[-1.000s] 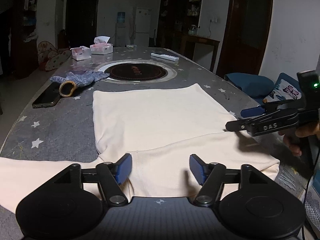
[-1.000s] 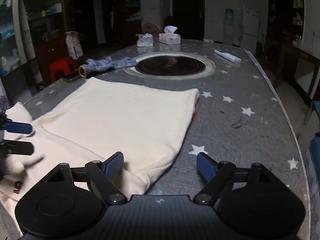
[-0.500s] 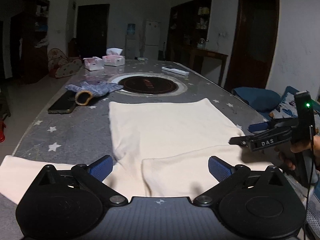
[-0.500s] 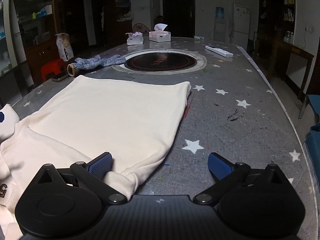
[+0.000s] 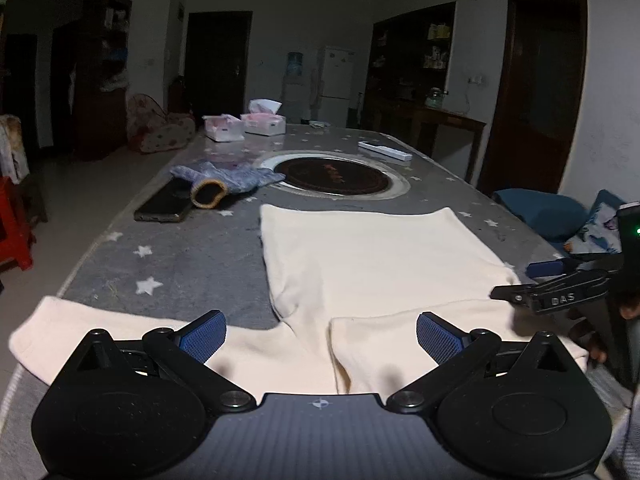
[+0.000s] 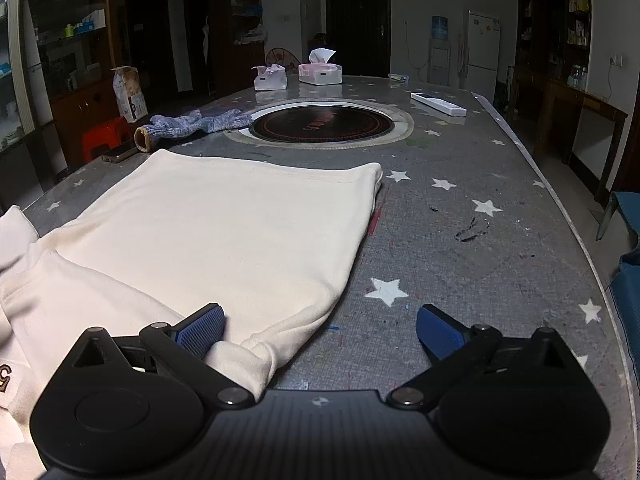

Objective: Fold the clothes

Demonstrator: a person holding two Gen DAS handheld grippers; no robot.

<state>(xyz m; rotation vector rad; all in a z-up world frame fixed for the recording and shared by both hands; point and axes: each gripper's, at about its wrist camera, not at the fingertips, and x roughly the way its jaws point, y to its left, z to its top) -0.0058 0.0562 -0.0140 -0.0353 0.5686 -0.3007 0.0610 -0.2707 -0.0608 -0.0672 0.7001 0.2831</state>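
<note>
A cream long-sleeved top lies flat on the grey star-patterned table. One sleeve is folded across its near end, the other sleeve stretches out to the left. My left gripper is open and empty above the near edge of the top. My right gripper is open and empty over the top's right near corner; it also shows in the left wrist view at the right, beside the cloth.
A round hotplate is set in the table middle. A grey-blue glove and a phone lie at the left. Two tissue boxes and a remote lie farther back. A blue cushion sits off the right edge.
Both grippers have opened wider and pulled back and up from the cloth. The folded sleeve now lies released on the top.
</note>
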